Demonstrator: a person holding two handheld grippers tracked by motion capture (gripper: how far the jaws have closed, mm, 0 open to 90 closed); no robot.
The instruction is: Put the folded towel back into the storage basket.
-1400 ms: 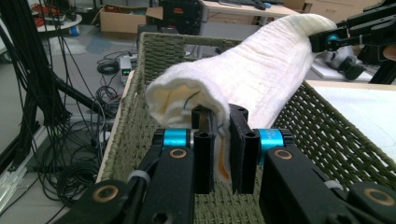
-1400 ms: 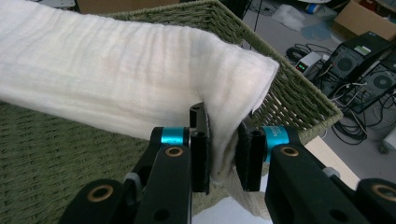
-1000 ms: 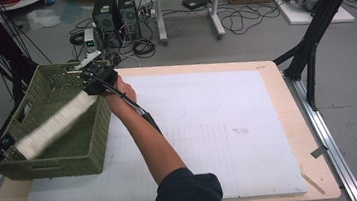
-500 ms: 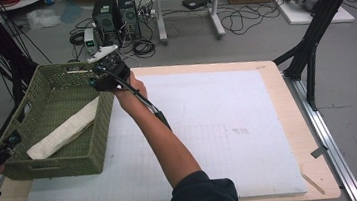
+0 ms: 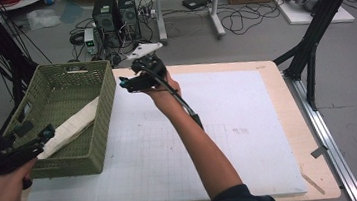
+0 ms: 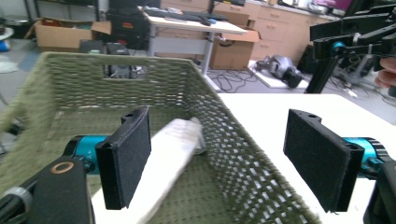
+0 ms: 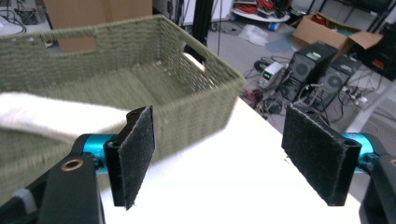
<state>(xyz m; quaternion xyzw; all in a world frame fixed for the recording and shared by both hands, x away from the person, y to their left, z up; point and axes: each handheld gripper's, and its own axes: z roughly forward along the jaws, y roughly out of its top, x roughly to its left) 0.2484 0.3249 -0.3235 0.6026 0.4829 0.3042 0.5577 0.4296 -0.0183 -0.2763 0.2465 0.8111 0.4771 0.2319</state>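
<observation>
A green wicker basket point(image 5: 75, 66) stands on the table's left side. A folded white cloth point(image 5: 76, 124) lies inside it, slanting up against the wall nearest the table's middle. My left gripper point(image 5: 34, 132) hovers open at the basket's near corner; the cloth point(image 6: 173, 149) runs between its spread jaws, which are not closed on it. My right gripper point(image 5: 129, 80) is open in the air just right of the basket's far corner, empty. From the right gripper view the basket point(image 7: 116, 46) and cloth point(image 7: 46, 116) sit beyond the open gripper point(image 7: 219, 154). The right gripper point(image 6: 359, 37) also appears in the left gripper view.
A white gridded mat point(image 5: 229, 125) covers the wooden table point(image 5: 286, 94). Computer towers point(image 5: 114, 11) and cables lie on the floor behind. A black frame leg point(image 5: 312, 51) stands at the table's right, another black pole point(image 5: 5, 53) at the left.
The cloth, earlier stretched between both grippers over the basket, has dropped into it. Both grippers have let go. The right gripper has moved right, away from the basket.
</observation>
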